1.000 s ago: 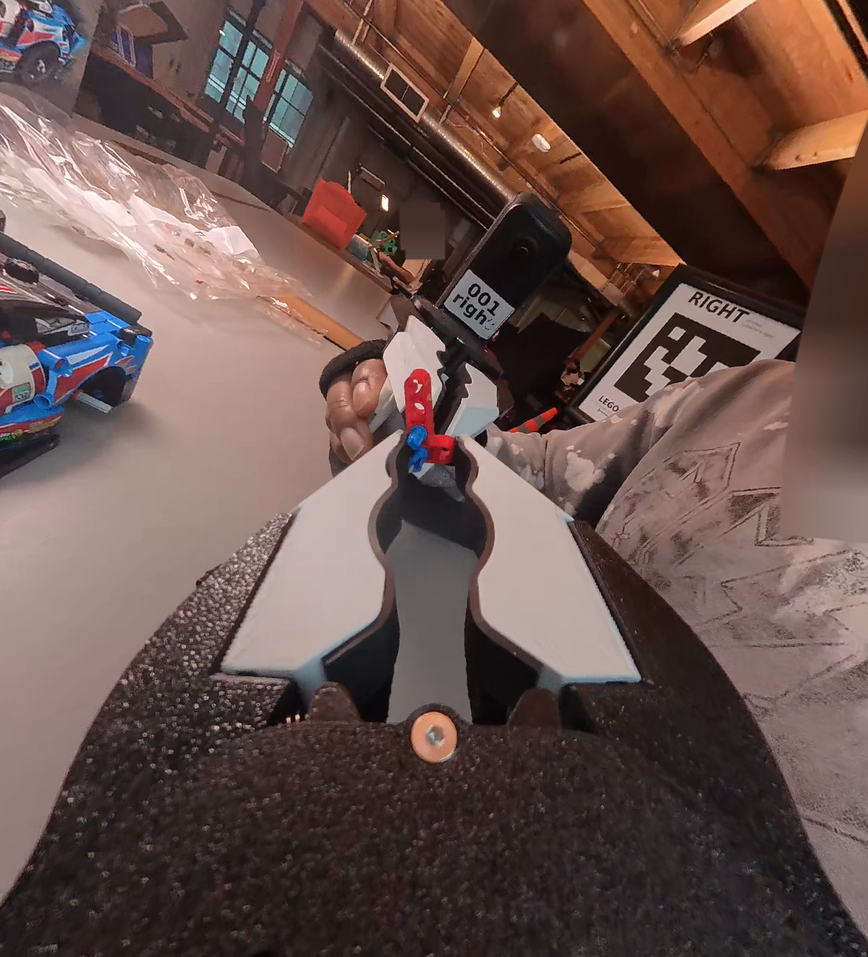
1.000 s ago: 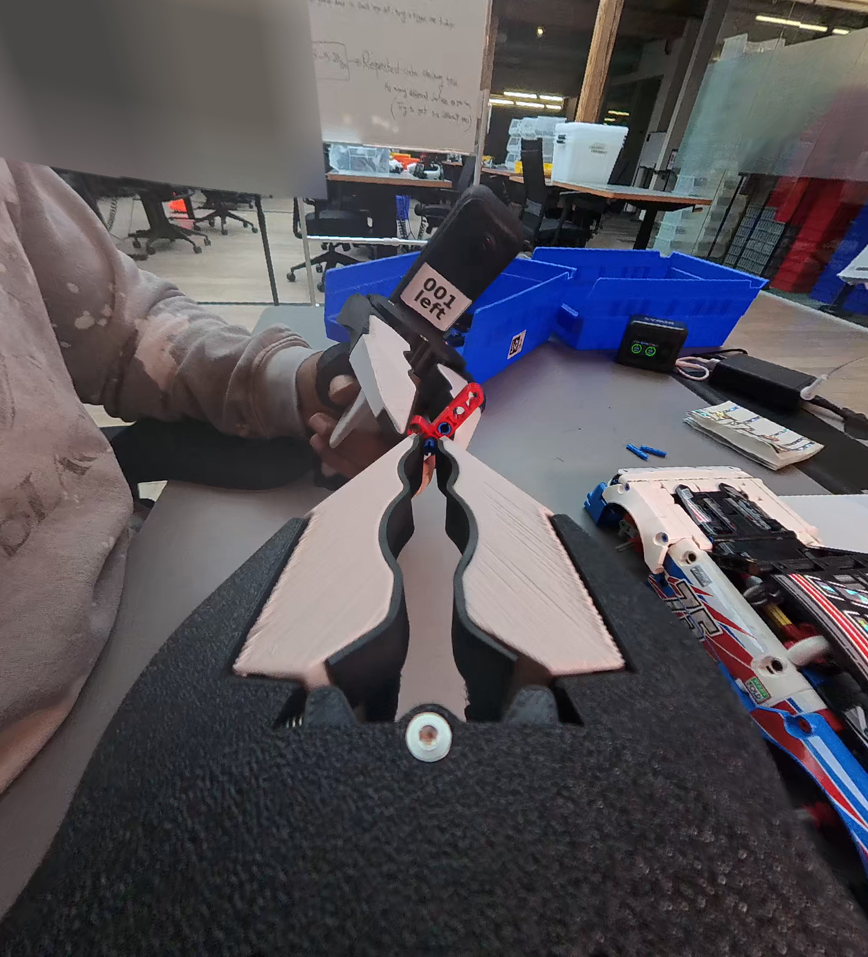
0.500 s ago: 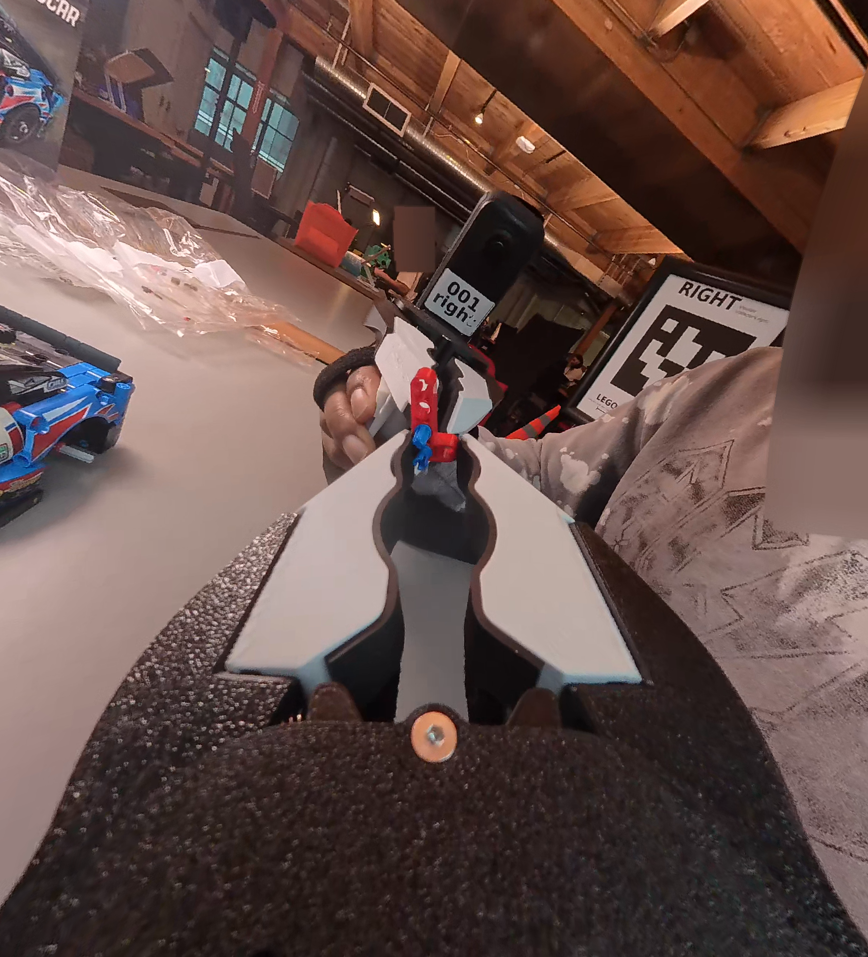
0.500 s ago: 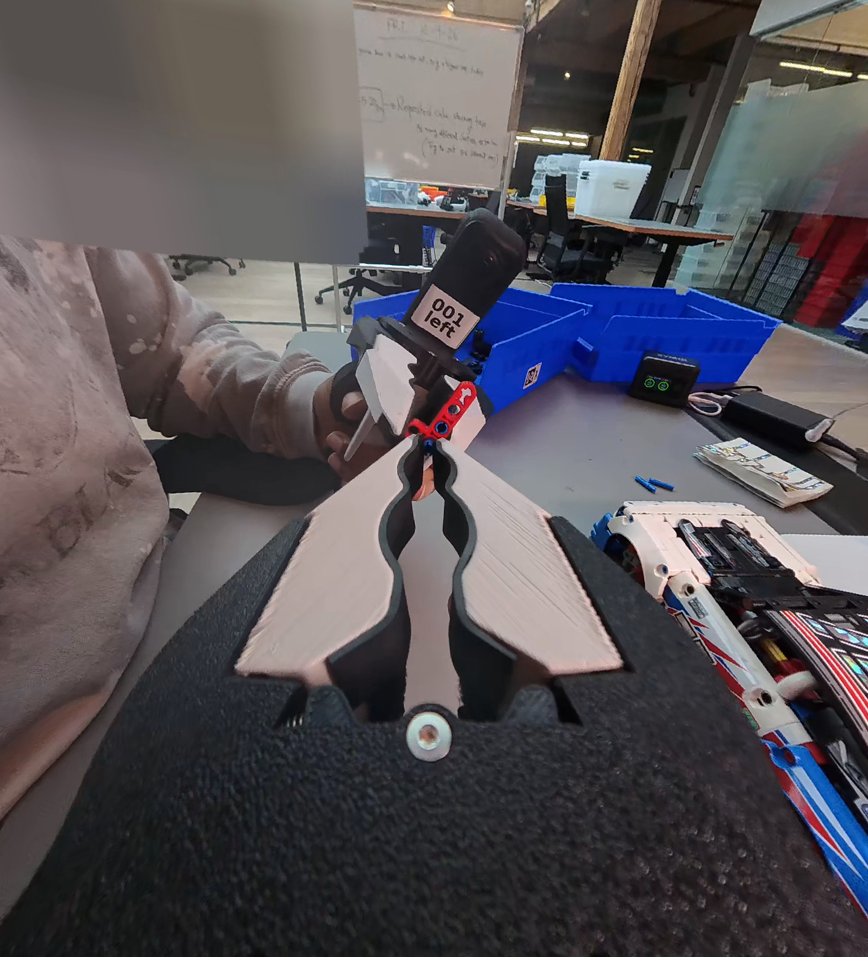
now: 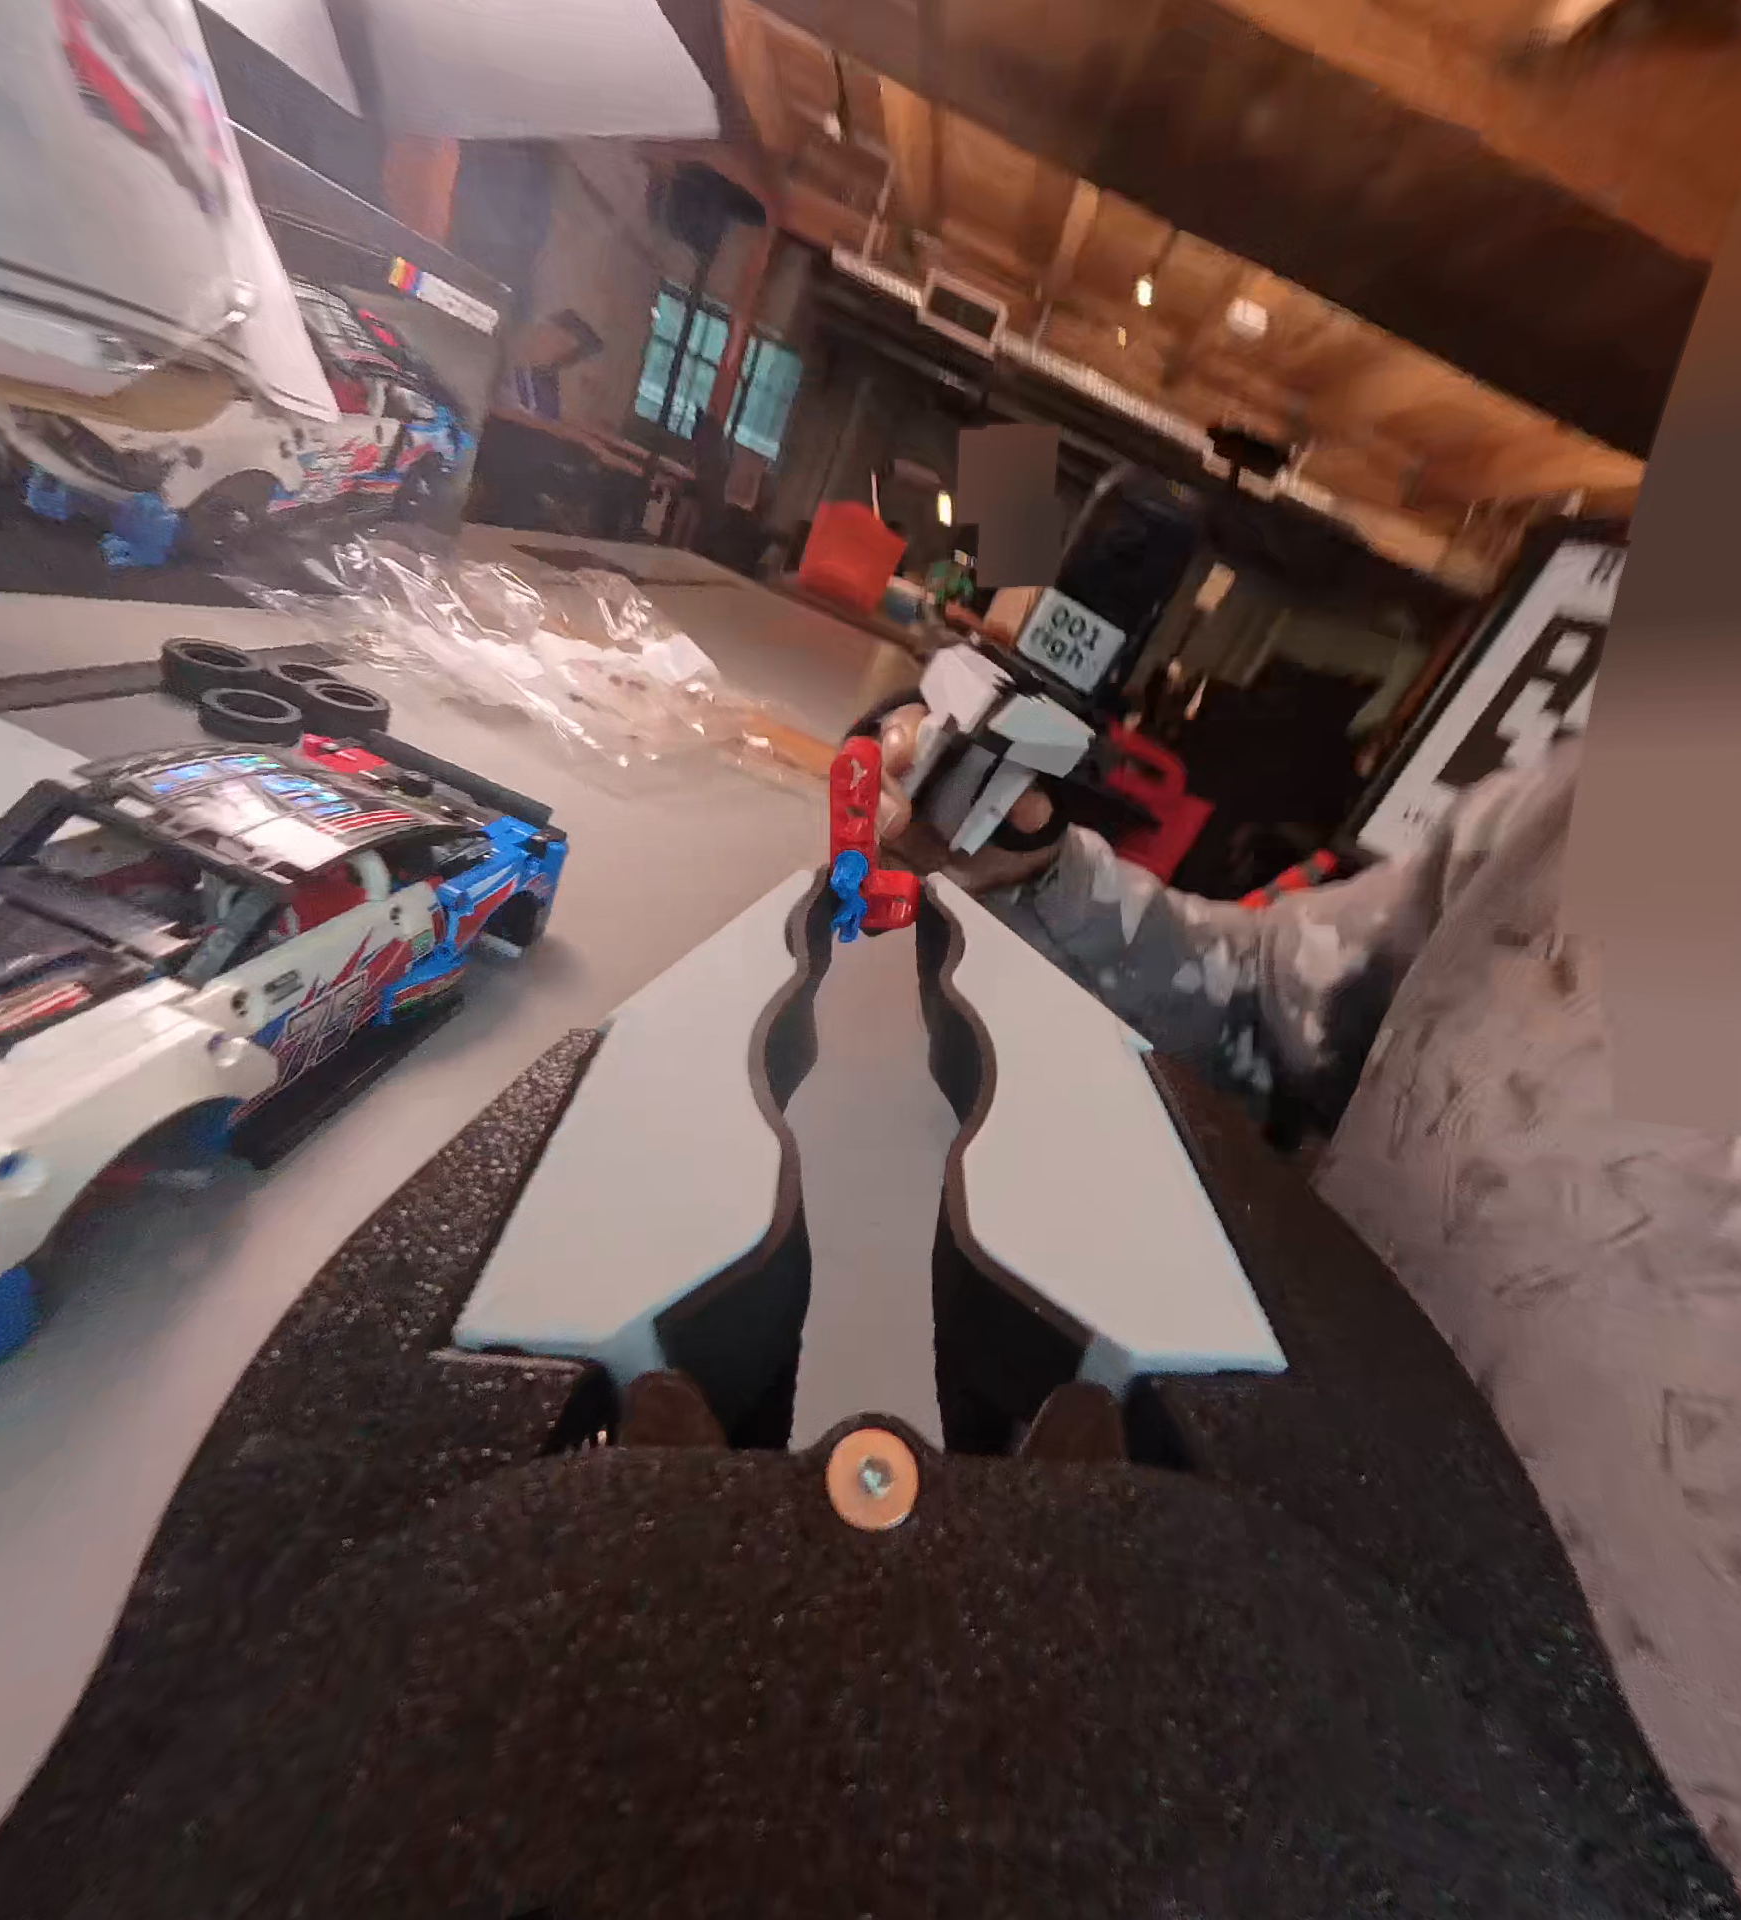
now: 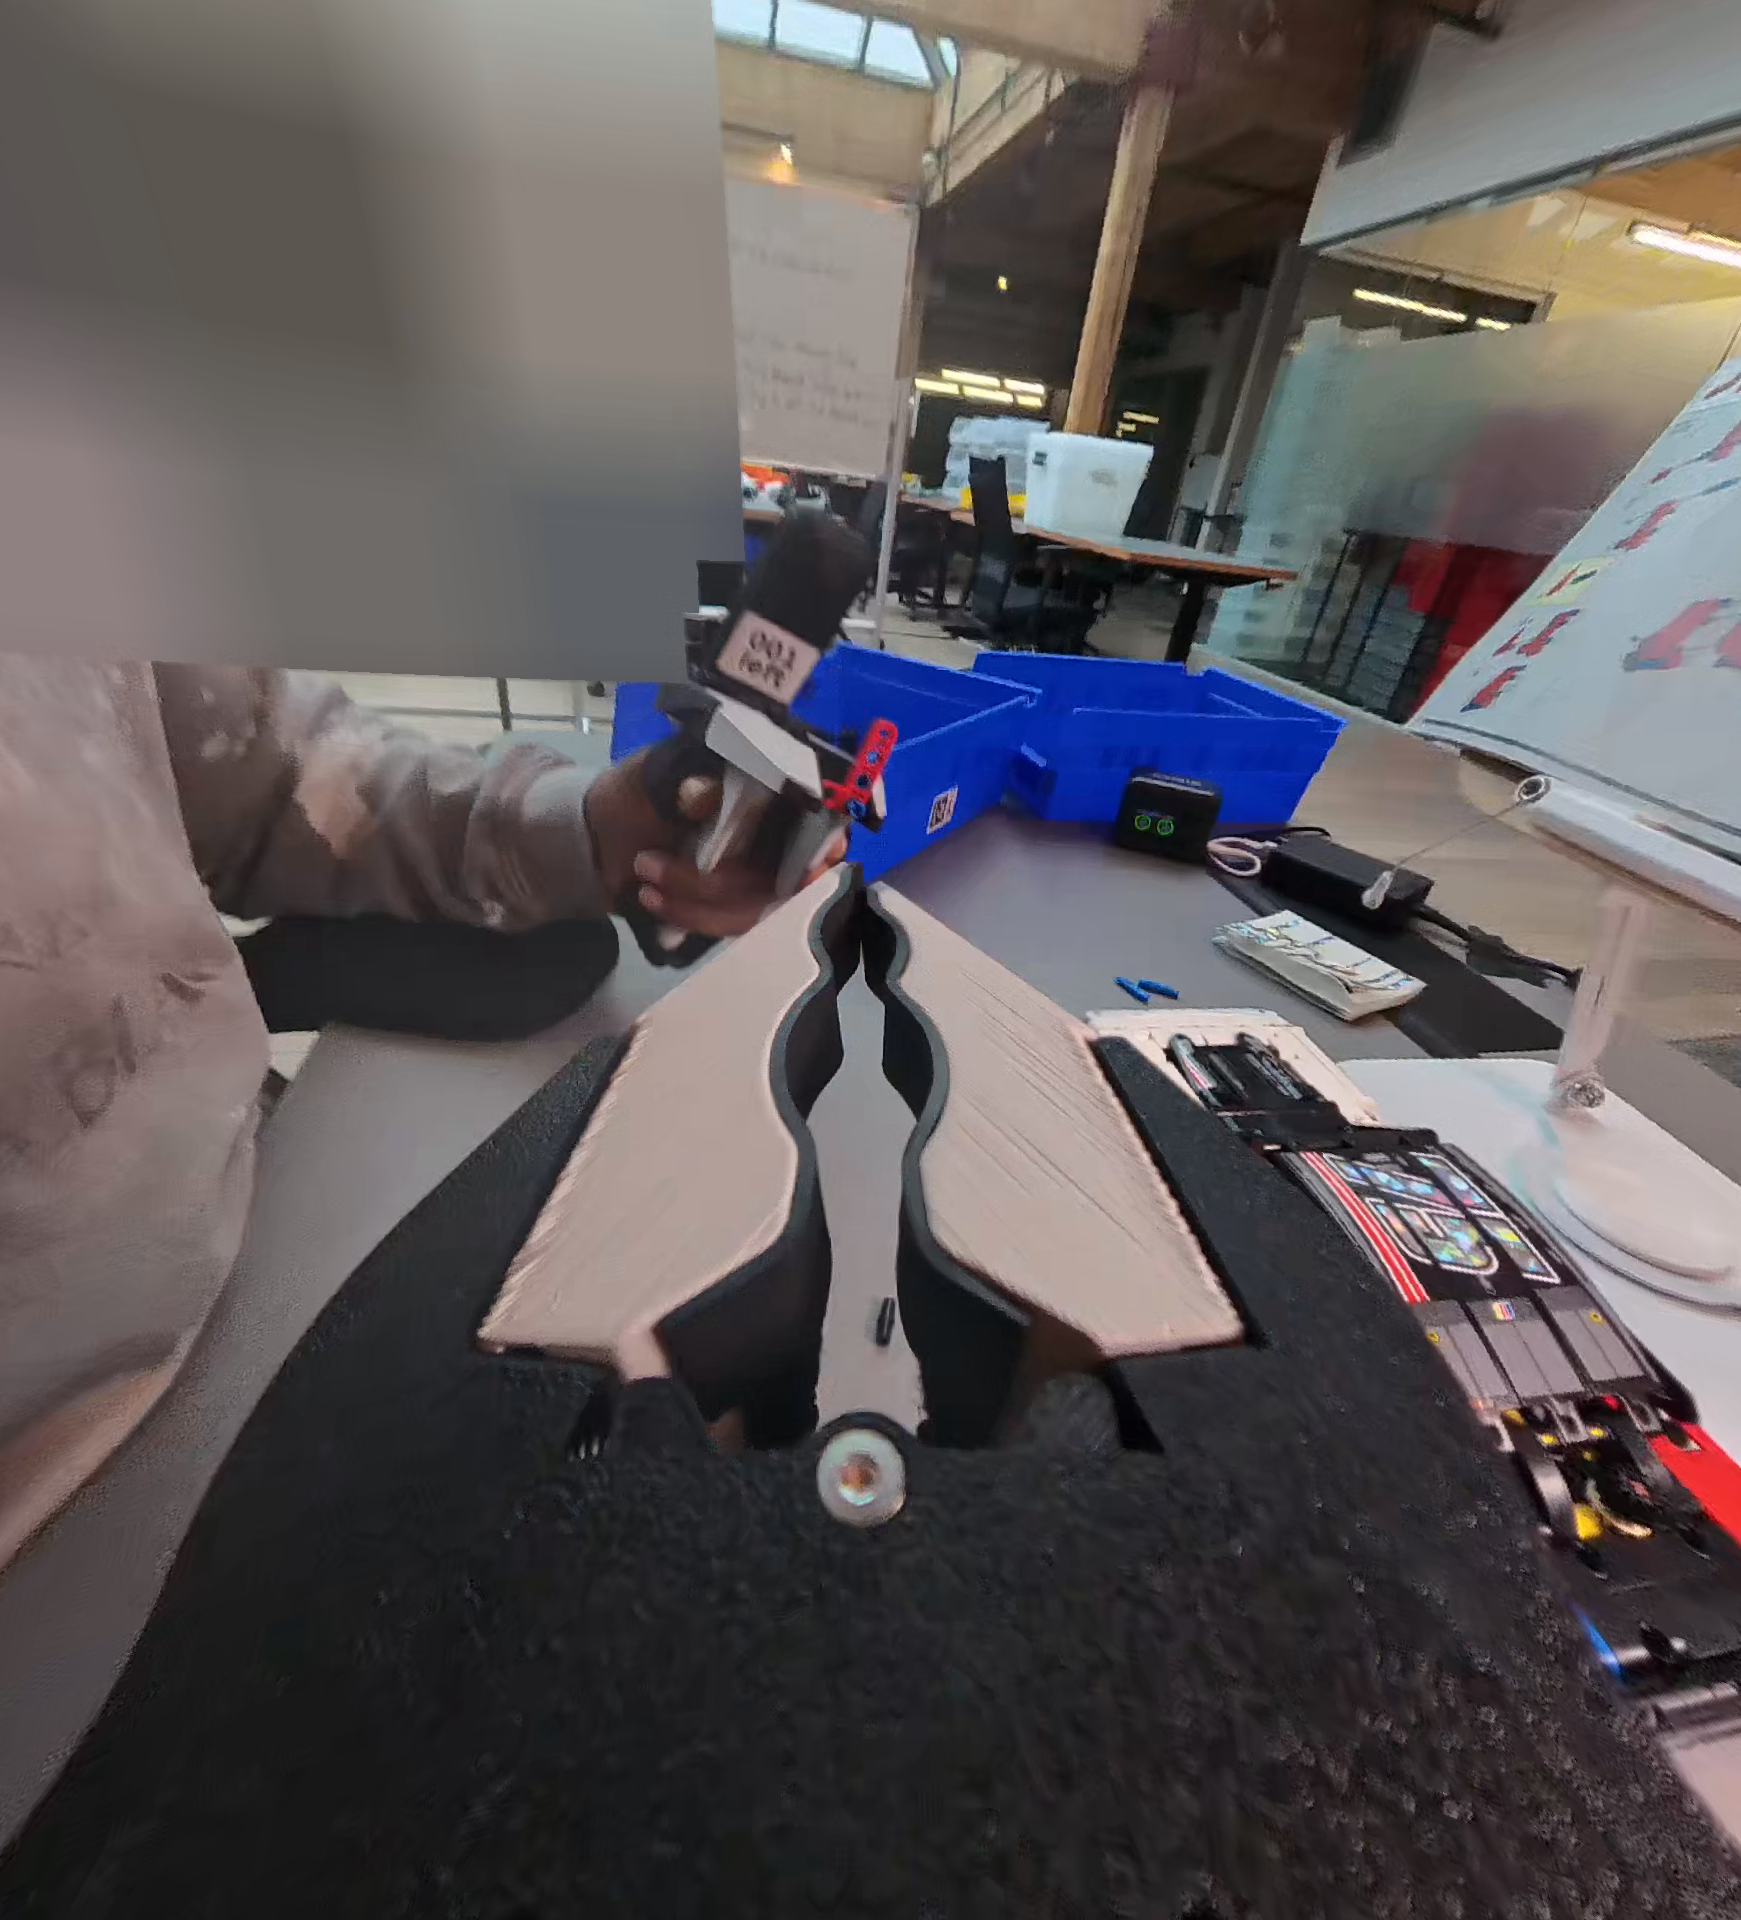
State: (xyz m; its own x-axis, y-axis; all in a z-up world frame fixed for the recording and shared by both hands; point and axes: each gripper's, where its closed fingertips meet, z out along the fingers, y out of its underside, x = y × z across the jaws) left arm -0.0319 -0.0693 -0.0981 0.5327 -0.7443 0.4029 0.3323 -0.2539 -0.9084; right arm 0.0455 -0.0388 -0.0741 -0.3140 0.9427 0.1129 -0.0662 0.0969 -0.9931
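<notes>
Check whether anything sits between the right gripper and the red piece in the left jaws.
Nothing visible does. The left gripper has its jaws shut on the red piece, which carries a blue pin. The right gripper, jaws shut and empty, points toward it with only open air between them.

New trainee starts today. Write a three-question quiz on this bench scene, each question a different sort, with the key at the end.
1. True or false: the right gripper holds the red beam piece.
2. In the left wrist view, where does the toy car stand? A) right of the left gripper B) left of it C) on top of it
3. What colour are the two loose pins lying on the table?

Key: 1 false. The left gripper's jaws grip the piece, and the right gripper's jaws are shut on nothing. 2 B. 3 blue.
</notes>
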